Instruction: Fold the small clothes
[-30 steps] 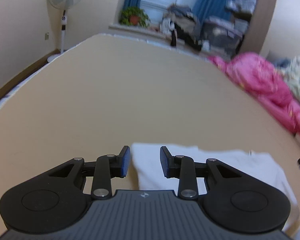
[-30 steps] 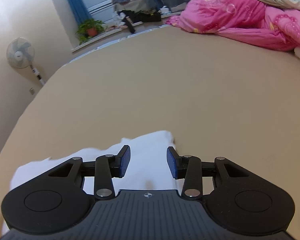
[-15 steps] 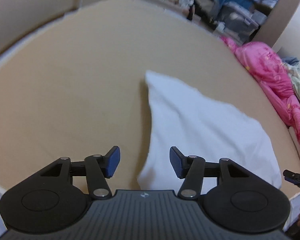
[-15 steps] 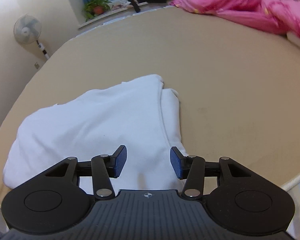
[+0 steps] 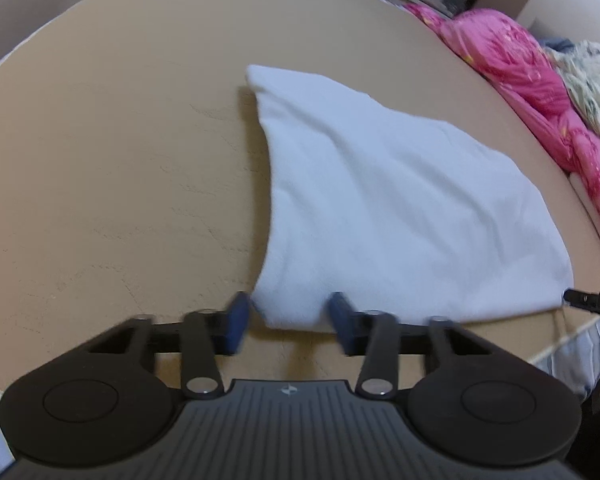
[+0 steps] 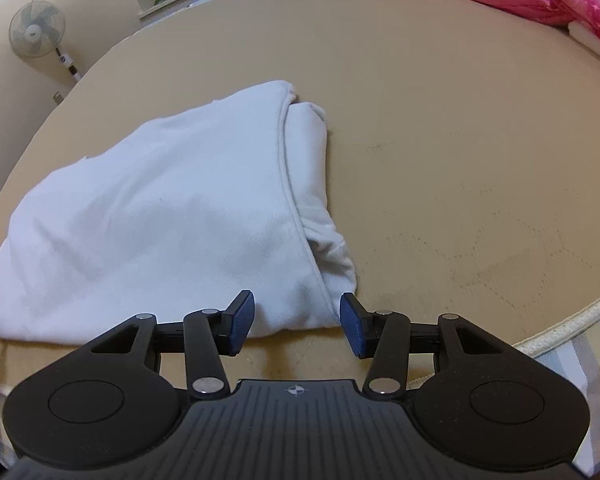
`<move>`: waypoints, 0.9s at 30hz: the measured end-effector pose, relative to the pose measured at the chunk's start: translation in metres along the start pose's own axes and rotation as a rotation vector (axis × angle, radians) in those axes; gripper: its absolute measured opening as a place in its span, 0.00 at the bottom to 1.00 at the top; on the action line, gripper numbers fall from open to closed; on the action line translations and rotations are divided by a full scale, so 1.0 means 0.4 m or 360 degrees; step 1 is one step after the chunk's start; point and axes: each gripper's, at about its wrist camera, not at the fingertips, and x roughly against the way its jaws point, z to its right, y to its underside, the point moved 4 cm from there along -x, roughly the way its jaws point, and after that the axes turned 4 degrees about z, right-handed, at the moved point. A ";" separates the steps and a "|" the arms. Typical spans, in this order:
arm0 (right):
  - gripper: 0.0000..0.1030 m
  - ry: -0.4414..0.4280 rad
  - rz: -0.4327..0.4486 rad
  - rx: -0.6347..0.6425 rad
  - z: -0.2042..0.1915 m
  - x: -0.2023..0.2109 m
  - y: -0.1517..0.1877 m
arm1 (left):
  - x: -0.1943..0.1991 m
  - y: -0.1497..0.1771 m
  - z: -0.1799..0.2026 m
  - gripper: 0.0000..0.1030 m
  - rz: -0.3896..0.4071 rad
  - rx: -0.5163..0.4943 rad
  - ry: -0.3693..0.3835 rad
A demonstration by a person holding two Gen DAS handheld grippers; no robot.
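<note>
Dim warm light, fisheye-bent edges, slight motion blur.

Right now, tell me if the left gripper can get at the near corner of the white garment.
Probably yes. The left gripper sits right at the white garment's near corner, its jaws just narrowed and nothing on the tan bed blocking it.

Both cameras ride low and close over the near edge of the tan mattress (image 5: 100, 160), each tilted steeply downward along its own fingers. The left wrist view sits over the near left corner of the white garment (image 5: 400, 208), facing across the bed toward the pink quilt (image 5: 508, 64) at its right. The right wrist view sits over the garment's (image 6: 160, 216) near right corner, facing up the bed toward the fan (image 6: 38, 32) at far left. Both share the garment, the mattress and the quilt.
</note>
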 end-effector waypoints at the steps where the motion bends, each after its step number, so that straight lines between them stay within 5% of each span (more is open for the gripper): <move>1: 0.34 0.0002 0.0010 0.0001 0.004 0.004 -0.001 | -0.010 -0.007 0.006 0.30 0.0005 -0.0016 -0.0012; 2: 0.27 -0.0004 0.0016 -0.0009 0.008 0.007 -0.002 | -0.005 -0.005 0.005 0.17 0.0017 -0.0041 -0.0028; 3: 0.09 -0.0017 0.0021 -0.0029 0.015 0.012 -0.003 | 0.002 -0.004 0.003 0.11 0.0032 -0.0057 -0.0030; 4: 0.02 -0.0024 0.0036 -0.0057 0.024 0.021 -0.004 | -0.002 -0.015 0.007 0.09 0.0044 -0.0052 -0.0019; 10: 0.02 -0.0129 0.0186 -0.0157 0.051 0.083 -0.036 | 0.050 -0.029 0.016 0.08 0.0111 -0.0053 0.0054; 16: 0.00 0.0225 -0.0179 -0.0206 0.122 -0.002 0.017 | -0.010 0.002 -0.007 0.01 -0.0151 -0.0010 -0.0023; 20: 0.01 0.0162 0.0082 -0.0214 0.109 0.052 -0.028 | 0.036 -0.049 -0.007 0.57 0.0050 0.0078 0.0070; 21: 0.02 0.0162 0.0155 -0.0202 0.102 0.066 -0.039 | 0.046 -0.063 -0.010 0.63 0.0104 0.0090 0.0068; 25: 0.42 0.0042 0.0249 -0.0243 0.088 0.067 -0.065 | 0.054 -0.099 -0.028 0.63 0.0188 0.0192 0.0094; 27: 0.43 -0.0001 0.0235 -0.0212 0.071 0.052 -0.069 | 0.042 -0.114 -0.033 0.66 0.0190 0.0236 0.0124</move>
